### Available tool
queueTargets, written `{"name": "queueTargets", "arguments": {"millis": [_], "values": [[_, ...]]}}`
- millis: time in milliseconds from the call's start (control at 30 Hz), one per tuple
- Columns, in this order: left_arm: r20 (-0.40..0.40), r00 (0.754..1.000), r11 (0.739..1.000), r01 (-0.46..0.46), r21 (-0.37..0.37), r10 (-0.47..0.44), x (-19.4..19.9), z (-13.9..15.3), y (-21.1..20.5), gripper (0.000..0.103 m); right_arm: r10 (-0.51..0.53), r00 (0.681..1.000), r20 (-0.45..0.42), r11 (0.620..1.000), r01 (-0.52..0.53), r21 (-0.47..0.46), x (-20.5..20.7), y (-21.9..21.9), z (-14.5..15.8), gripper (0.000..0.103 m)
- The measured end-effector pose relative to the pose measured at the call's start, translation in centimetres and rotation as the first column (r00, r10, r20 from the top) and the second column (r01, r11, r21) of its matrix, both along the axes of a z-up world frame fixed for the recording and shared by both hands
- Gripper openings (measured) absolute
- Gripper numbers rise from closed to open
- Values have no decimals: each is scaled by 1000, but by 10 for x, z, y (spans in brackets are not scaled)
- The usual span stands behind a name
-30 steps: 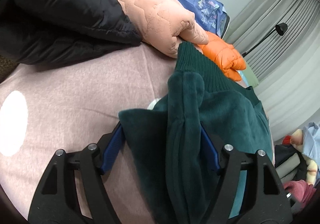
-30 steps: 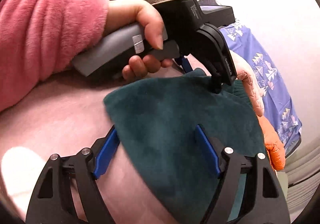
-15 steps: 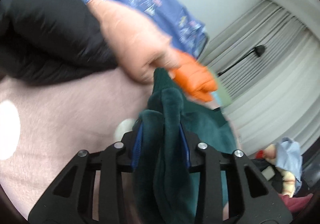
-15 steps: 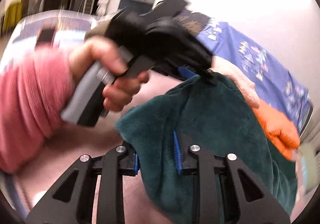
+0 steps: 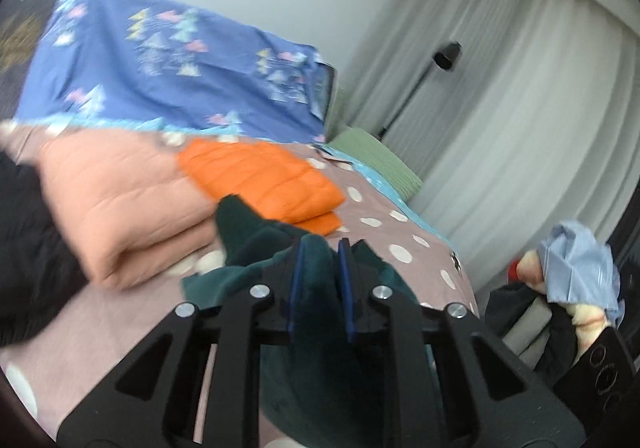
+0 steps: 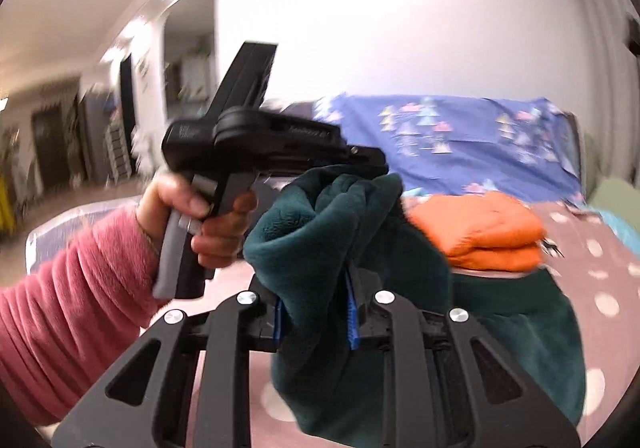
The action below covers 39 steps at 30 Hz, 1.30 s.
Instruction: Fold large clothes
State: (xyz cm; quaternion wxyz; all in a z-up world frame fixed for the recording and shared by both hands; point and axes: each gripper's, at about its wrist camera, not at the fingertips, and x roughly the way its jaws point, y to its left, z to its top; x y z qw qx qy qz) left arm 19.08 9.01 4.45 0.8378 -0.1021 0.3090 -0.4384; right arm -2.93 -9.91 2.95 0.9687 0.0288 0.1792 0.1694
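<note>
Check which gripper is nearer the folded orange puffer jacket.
Left, likely. Left gripper sits just short of the orange puffer jacket; right gripper is further back, jacket ahead to its right. Both jaws closing on dark green fleece garment.

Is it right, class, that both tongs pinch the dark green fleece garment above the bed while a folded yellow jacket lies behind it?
Not quite. The folded jacket behind is orange, not yellow, as the right wrist view shows. The rest holds: the left tongs and right tongs, their jaws closing, both pinch the dark green fleece garment above the bed.

Bright, motion-blurred fisheye views (wall blown out), dark vignetted corners.
</note>
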Motion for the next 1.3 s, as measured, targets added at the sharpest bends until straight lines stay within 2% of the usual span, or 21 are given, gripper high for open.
{"name": "queueTargets", "arguments": {"millis": [33,167,300,333,433,567,667,733,800,933,967,1000,1033,1067,1167,1233,1300], "values": [[6,1000,1000,14,11,-14,-1,5,-12,16,-20,1000,-2,1000,20,23,-1,-14,0,22],[16,994,991,105,81,-106,-8,13,-107,17,-106,993,-59,983,113,142,-13,-86,-10,22],[4,979,968,202,147,-205,-17,-1,-198,19,-198,971,-134,939,227,259,-28,-154,-32,21],[-1,972,958,233,168,-237,-20,-7,-227,19,-218,963,-156,925,255,282,-33,-170,-39,21],[-28,954,933,298,201,-299,-24,-24,-279,19,-269,934,-235,877,338,340,-45,-206,-70,21],[-105,924,882,382,276,-367,-32,-66,-351,19,-287,887,-362,810,426,402,-43,-247,-112,21],[-150,908,842,418,341,-391,-38,-93,-388,19,-279,865,-417,788,454,415,-46,-261,-134,22],[-179,897,825,441,354,-403,-40,-105,-400,19,-267,860,-435,781,457,425,-51,-265,-144,23],[-192,889,820,457,345,-415,-40,-110,-403,19,-244,864,-441,765,451,460,-54,-270,-151,26],[-194,884,811,467,352,-425,-44,-114,-405,19,-213,870,-445,741,440,507,-51,-282,-148,45],[-196,883,811,469,350,-426,-44,-114,-404,19,-205,871,-447,739,437,513,-48,-282,-146,46],[-196,884,810,468,354,-425,-44,-115,-404,19,-207,868,-451,740,441,509,-44,-283,-144,46],[-195,885,806,466,364,-424,-44,-116,-406,20,-221,862,-455,744,451,494,-41,-282,-144,36],[-192,886,803,464,373,-422,-46,-116,-407,21,-232,855,-464,741,464,485,-38,-282,-148,32],[-179,896,803,444,398,-407,-47,-115,-410,23,-220,828,-516,708,499,499,-35,-285,-165,32],[-151,913,816,408,410,-380,-49,-108,-408,23,-221,826,-518,716,498,489,-36,-283,-167,32],[-87,925,830,372,417,-371,-57,-91,-401,23,-233,823,-518,730,500,466,-37,-282,-165,33]]}}
